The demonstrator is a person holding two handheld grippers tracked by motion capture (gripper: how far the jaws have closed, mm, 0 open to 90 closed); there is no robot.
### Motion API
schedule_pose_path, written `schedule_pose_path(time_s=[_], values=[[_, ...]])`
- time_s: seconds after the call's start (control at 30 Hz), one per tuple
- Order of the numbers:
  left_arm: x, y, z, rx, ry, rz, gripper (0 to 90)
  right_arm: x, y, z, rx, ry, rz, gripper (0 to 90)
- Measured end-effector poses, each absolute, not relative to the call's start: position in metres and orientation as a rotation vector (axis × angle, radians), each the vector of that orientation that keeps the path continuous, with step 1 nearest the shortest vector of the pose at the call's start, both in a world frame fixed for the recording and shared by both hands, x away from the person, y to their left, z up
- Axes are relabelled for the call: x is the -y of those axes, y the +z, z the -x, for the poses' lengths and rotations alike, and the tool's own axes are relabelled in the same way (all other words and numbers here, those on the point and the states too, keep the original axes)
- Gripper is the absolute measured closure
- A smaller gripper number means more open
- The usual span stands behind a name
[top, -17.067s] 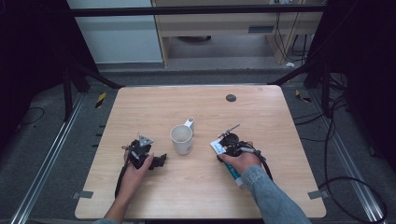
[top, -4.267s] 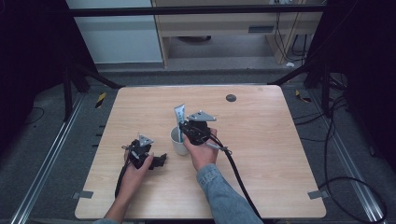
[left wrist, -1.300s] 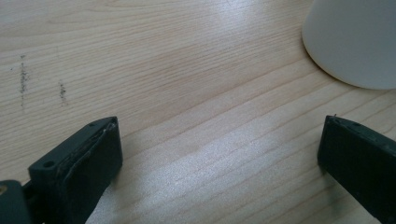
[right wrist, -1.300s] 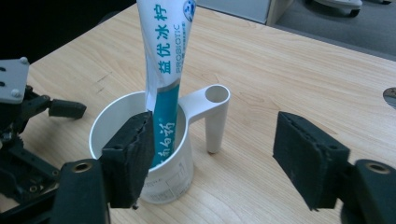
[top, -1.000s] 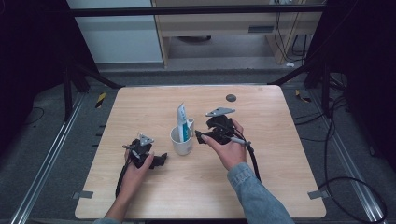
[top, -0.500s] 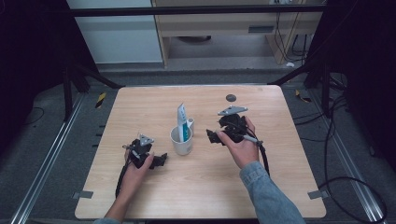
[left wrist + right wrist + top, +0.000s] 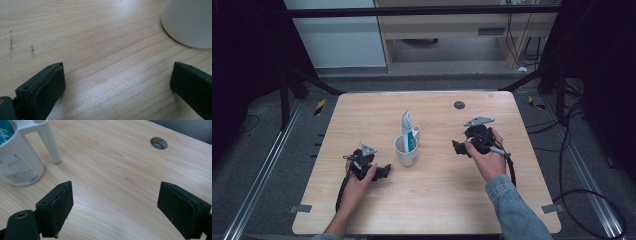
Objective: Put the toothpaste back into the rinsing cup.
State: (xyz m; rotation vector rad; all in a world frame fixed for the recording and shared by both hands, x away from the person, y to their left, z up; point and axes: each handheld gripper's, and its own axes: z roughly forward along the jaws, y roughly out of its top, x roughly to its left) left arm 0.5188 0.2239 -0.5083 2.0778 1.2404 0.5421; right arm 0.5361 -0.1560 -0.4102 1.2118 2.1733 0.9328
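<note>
White cup point(image 7: 406, 150) hides toothpaste tube point(image 7: 408, 134) base.

Your right arm wears a blue denim sleeve point(image 7: 512, 207); your left forearm is bare. Each gripper point(image 7: 381, 172) point(image 7: 458, 148) is black, topped by a grey three-cornered plate point(image 7: 479, 121), with a black cable point(image 7: 512, 172) trailing back. Your jaws are black blocks with ribbed pads point(image 7: 65, 203) and a round hole point(image 7: 21, 215) near the base.

A light wooden tabletop point(image 7: 437, 200) is carrying a white cup point(image 7: 407, 152) standing near its middle. A round cable hole point(image 7: 459, 105) is showing toward its far edge.
</note>
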Motion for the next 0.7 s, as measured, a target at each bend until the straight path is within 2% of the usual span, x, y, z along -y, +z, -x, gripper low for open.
schedule_pose_path(time_s=[0.7], values=[[-0.224, -0.508, -0.519, -1.239, 0.542, -2.08, 0.0, 0.203, -0.47, -0.536, -2.173, 0.881, -1.323, 13.5]])
